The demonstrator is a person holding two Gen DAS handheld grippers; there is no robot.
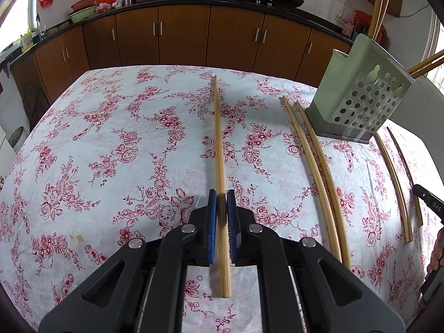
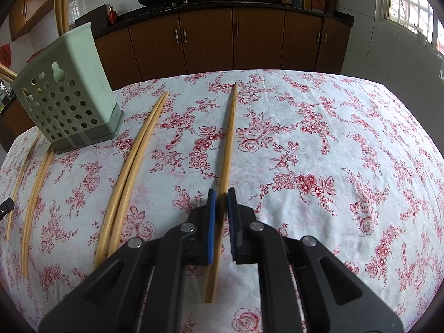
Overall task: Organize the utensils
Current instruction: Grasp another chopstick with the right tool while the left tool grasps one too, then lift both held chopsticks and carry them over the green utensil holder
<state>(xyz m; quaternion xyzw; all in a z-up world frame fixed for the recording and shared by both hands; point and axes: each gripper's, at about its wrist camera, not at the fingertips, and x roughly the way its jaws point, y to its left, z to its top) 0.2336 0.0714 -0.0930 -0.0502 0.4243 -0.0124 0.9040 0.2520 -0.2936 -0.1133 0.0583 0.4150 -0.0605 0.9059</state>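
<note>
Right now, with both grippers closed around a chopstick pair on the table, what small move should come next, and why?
Probably lift the left gripper with its chopsticks clear of the tablecloth and start toward the green holder. Its pads are shut on them, the sticks lie flat, and the holder stands upright nearby with chopsticks already inside.

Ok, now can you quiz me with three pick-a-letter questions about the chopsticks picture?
1. Where is the holder?
A. on the table, left of the gripped chopstick
B. on the counter
C. on the floor

2. What colour are the pads of the right gripper?
A. red
B. blue
C. yellow

3. What is the right gripper doing?
A. wide open, nothing in it
B. holding a spoon
C. shut on a chopstick

Answers: 1 A, it stands on the flowery cloth to the left; 2 B, both inner faces are blue; 3 C, the chopstick runs between the closed pads.
</note>
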